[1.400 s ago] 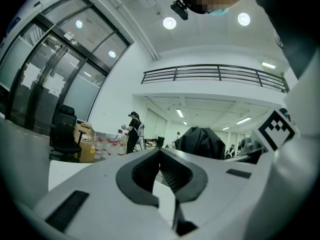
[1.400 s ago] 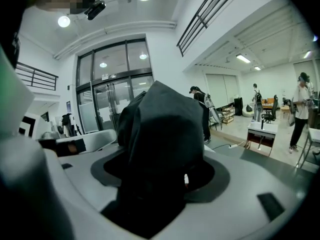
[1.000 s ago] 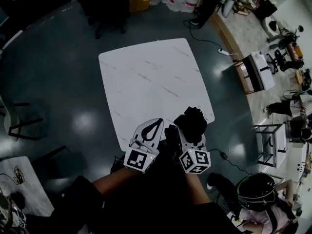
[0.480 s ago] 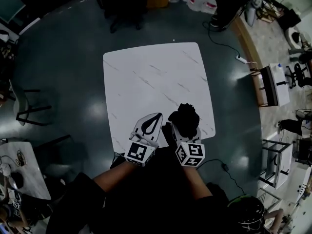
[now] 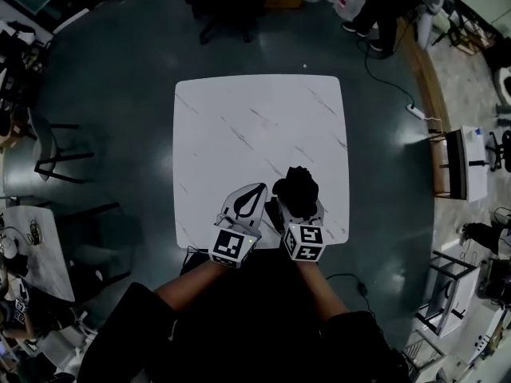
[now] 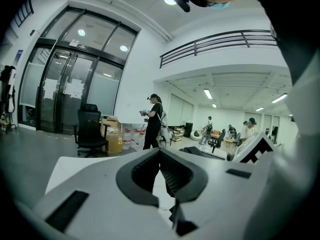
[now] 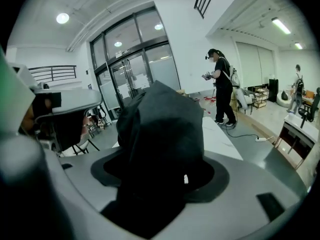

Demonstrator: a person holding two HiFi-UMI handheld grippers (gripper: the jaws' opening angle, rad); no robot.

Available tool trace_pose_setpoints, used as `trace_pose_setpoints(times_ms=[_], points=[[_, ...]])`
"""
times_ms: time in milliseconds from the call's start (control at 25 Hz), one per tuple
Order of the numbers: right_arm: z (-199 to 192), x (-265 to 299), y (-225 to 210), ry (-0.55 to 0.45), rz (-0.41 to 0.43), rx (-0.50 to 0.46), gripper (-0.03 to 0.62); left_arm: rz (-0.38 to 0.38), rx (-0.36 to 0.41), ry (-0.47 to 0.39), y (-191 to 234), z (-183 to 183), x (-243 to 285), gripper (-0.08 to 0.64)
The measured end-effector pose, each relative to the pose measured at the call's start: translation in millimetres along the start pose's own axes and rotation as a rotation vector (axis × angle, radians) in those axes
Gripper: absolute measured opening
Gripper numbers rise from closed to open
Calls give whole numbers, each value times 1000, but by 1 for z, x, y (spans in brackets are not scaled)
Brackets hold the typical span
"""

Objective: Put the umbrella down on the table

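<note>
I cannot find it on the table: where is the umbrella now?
In the head view, the umbrella sits in the right gripper, over the table's near edge, beside the left gripper.

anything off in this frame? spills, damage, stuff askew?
Nothing stands out. The bundled black umbrella is clamped in the right gripper over the near part of the white table. The left gripper is shut on nothing. No spill or damage shows.

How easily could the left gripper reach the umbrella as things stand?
Probably easily: the left gripper, shut and empty, sits right beside the umbrella in the right gripper, nothing between them. It must open first.
</note>
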State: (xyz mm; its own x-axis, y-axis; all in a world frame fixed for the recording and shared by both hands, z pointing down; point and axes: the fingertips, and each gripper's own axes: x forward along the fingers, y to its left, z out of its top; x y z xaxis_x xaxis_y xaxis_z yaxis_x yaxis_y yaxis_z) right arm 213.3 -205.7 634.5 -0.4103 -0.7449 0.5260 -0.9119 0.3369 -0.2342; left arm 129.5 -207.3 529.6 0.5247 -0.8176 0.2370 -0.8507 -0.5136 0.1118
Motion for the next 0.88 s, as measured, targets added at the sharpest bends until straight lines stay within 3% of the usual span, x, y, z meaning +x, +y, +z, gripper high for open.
trace_pose_setpoints(times_ms=[120,320,480,880], points=[[-11,20,-7,43,29,-16,339,28,-27,16,3,-8,6,6],[-38,45,-19,158,35,-40,339,128,13,-27,25,7,11,6],[-55,65,-28,218,38,-38,339,180,-3,27,38,-3,12,7],[-93,109,-37,395,55,-14,339,210,-15,49,46,-11,10,8]])
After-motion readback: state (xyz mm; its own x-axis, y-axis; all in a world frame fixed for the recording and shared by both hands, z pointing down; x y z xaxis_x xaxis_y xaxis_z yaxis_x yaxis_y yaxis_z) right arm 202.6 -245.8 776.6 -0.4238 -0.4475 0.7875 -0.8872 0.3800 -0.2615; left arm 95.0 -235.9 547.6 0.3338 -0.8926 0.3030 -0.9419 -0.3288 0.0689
